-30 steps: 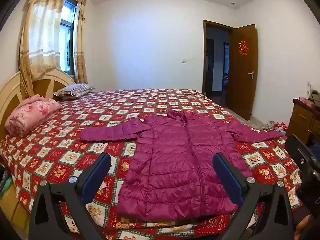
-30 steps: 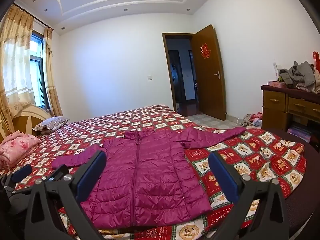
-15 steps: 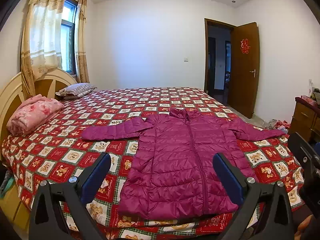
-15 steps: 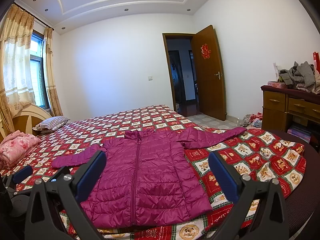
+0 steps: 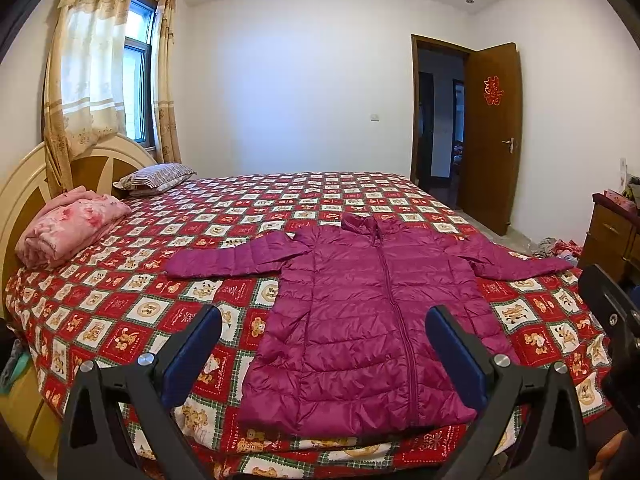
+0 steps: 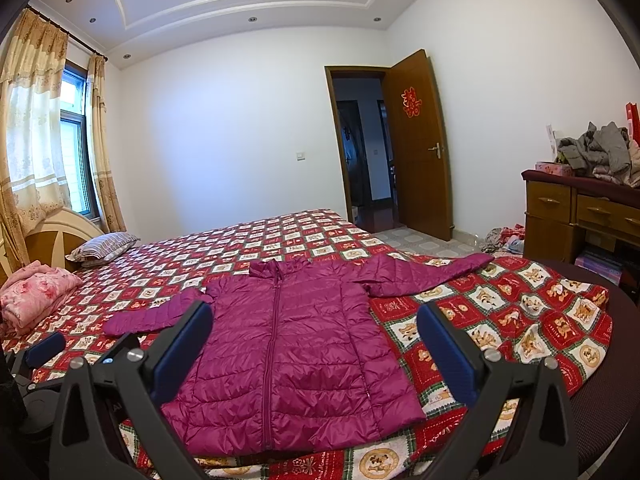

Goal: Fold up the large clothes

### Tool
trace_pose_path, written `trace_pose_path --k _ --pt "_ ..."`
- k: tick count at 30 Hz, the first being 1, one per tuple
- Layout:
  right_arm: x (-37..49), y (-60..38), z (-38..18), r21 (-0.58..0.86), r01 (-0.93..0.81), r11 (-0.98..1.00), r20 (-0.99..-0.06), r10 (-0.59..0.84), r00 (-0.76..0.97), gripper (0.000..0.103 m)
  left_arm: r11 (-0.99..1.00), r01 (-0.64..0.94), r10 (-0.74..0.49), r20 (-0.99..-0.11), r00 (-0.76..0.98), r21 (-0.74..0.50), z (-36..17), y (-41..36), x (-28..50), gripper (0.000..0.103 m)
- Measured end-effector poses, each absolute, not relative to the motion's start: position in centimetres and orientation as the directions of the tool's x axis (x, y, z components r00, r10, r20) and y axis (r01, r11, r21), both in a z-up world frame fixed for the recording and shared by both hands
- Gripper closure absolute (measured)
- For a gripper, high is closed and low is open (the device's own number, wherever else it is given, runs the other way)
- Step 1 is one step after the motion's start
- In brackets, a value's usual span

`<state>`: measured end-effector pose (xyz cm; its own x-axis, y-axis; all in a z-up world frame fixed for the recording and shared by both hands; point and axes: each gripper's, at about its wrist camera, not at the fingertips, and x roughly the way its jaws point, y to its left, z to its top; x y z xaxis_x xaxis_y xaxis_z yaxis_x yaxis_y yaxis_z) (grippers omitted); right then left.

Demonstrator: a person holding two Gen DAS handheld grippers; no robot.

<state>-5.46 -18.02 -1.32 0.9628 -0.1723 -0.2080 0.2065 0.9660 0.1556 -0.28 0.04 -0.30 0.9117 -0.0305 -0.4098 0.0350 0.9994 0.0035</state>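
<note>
Left gripper (image 5: 323,354) wide open, empty, hovering off the near bed edge. Right gripper (image 6: 315,350) same: fully spread, gripping nothing. Magenta puffer jacket (image 5: 372,320) lies flat, zipped, front up, on the red checkered bedspread (image 5: 120,312), hem nearest, both sleeves spread sideways. Folded pink blanket (image 5: 68,228) and striped pillow (image 5: 156,174) by headboard.

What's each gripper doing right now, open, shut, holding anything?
Left gripper: open, holding nothing, above the jacket.
Right gripper: open, holding nothing, above the same jacket.
</note>
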Motion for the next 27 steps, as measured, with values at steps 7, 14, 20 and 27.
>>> trace_pose_path --k 7,14,20,27 --pt "-5.48 -18.01 -1.33 0.155 0.207 0.966 -0.207 -0.173 0.963 0.000 0.999 0.035 -0.031 -0.408 0.912 0.003 -0.28 -0.03 -0.29 0.001" --pt "-5.47 -18.00 -1.28 0.155 0.207 0.966 -0.207 -0.173 0.963 0.000 1.000 0.030 -0.027 -0.400 0.916 0.002 -0.29 -0.05 -0.52 0.001" --pt "-5.47 -17.91 -1.17 0.157 0.208 0.965 -0.209 -0.173 0.963 0.000 0.999 0.032 -0.029 -0.401 0.916 0.002 -0.27 -0.07 -0.50 0.001" --pt "-5.47 -17.96 -1.18 0.157 0.208 0.966 -0.208 -0.173 0.963 0.000 1.000 0.031 -0.027 -0.401 0.916 0.002 -0.22 -0.16 -0.44 0.001"
